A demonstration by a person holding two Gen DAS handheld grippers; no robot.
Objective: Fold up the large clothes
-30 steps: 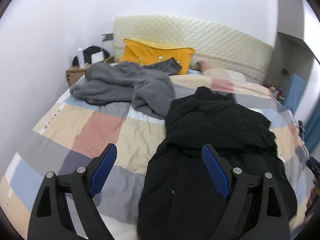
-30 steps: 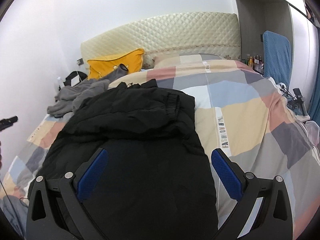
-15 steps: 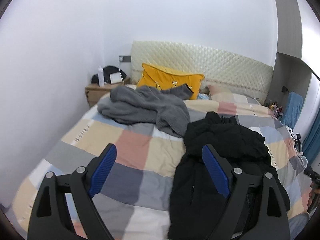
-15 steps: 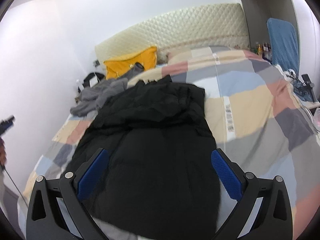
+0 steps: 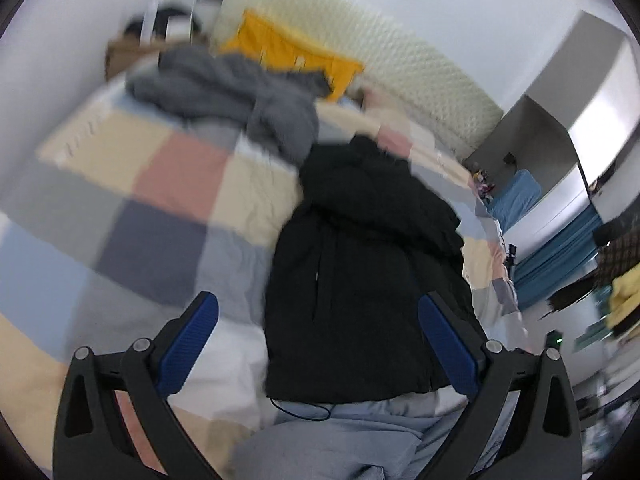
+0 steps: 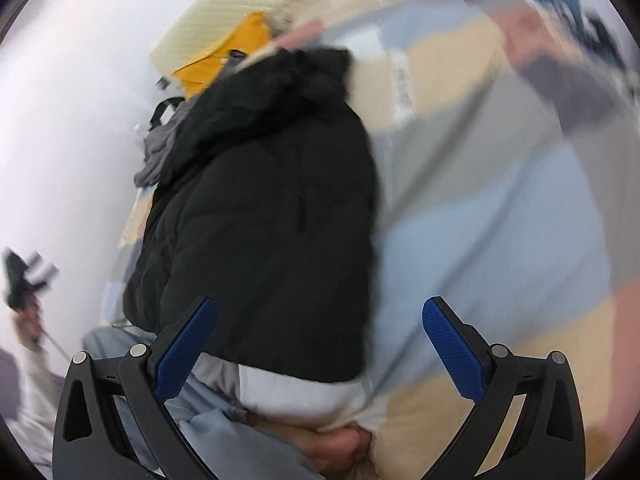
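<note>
A: Where is the garment?

B: The black padded hooded jacket (image 5: 372, 272) lies flat on the bed's checked quilt of beige, pink, grey and pale blue squares (image 5: 168, 200), hood end toward the cream quilted headboard (image 5: 400, 64), hem at the near edge of the bed.

A: And against the left gripper (image 5: 320, 344)?

B: Its blue-padded fingers (image 5: 188, 344) are spread wide and have just been opening further. Nothing is pinched. In the left wrist view the jacket's lower half shows between them, nearer the right-hand finger; the left-hand finger stands over bare quilt. No pad touches the cloth.

A: The right gripper (image 6: 320, 344)?

B: Also spread wide, holding nothing. In its view the jacket's hem shows just past the left-hand finger (image 6: 182, 348) and reaches about halfway across the gap; the other finger is over pale blue and beige quilt. The picture is smeared, so I cannot tell how close the tips are to the fabric.

A: What lies around the jacket?

B: A crumpled grey fleece garment (image 5: 240, 96) sits beyond it toward the headboard, just beside the hood, with a yellow cushion (image 5: 288, 52) behind that. Below the hem, pale blue-grey trouser fabric (image 5: 352, 436) fills the bottom of both views. At the far left of the right wrist view, a hand holds the other gripper, blurred.
</note>
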